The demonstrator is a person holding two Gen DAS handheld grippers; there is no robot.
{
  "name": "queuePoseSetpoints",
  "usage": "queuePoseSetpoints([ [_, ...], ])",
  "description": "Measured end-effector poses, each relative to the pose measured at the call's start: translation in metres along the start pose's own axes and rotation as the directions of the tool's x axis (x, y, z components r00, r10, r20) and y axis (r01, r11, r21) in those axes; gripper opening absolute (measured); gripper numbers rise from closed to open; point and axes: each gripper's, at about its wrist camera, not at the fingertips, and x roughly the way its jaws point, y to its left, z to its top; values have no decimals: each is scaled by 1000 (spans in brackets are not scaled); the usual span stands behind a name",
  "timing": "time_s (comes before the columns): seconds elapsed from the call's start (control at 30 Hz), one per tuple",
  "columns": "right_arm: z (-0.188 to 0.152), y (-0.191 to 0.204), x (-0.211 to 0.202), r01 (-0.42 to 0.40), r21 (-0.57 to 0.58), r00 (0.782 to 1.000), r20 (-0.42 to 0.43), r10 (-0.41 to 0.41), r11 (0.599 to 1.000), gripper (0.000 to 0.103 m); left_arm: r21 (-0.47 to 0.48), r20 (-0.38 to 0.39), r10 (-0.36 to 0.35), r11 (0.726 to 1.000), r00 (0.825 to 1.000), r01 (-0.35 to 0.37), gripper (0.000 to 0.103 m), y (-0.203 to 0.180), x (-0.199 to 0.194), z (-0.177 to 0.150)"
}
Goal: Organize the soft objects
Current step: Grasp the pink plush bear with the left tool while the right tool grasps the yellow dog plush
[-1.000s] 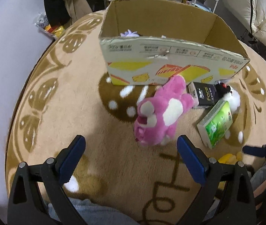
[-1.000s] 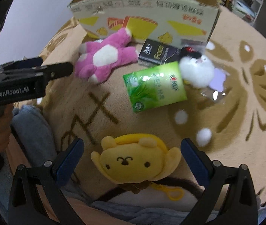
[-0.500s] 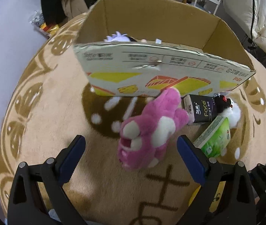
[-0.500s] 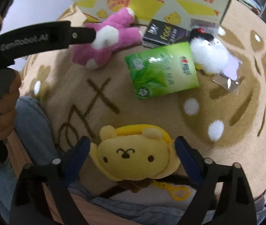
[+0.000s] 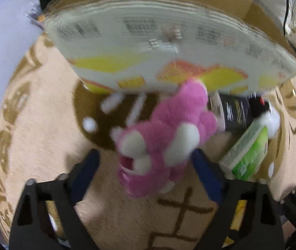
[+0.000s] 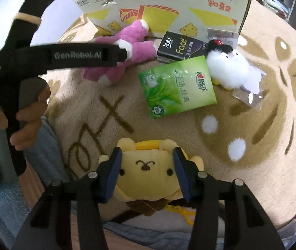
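A pink plush bear [image 5: 162,137] lies on the beige rug in front of the cardboard box [image 5: 168,48]. My left gripper [image 5: 146,158] is open, its jaws straddling the bear's head; the right pad touches it, the left stands apart. It also shows in the right wrist view [image 6: 125,50] over the bear [image 6: 131,48]. My right gripper [image 6: 147,162] is shut on a yellow plush dog [image 6: 148,170], squeezing its head. A white and black plush penguin [image 6: 229,68] lies to the right.
A green tissue pack [image 6: 177,85] and a black tissue pack [image 6: 179,48] lie between the bear and the penguin. A clear plastic bag [image 6: 250,95] lies by the penguin. The person's leg in blue [image 6: 43,145] is at lower left.
My left gripper moved forward and down until its jaws surround the pink bear. My right gripper closed on the yellow plush dog, which was lying between open jaws before.
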Motion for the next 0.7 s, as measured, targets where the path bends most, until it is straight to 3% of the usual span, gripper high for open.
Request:
queuePoseSetpoints([
  [0.07, 1, 3, 1, 8, -16, 1000, 1, -8, 1000, 53, 13, -39, -1, 1000, 999, 1, 63, -4, 9, -2],
  [0.5, -5, -1, -45, 54, -16, 990, 130, -51, 998, 51, 48, 46, 21, 999, 999, -23, 57, -12, -10, -14],
  [0.7, -11, -15, -69, 41, 26, 979, 197, -45, 999, 49, -23, 141, 66, 998, 988, -64, 56, 0, -40, -30],
])
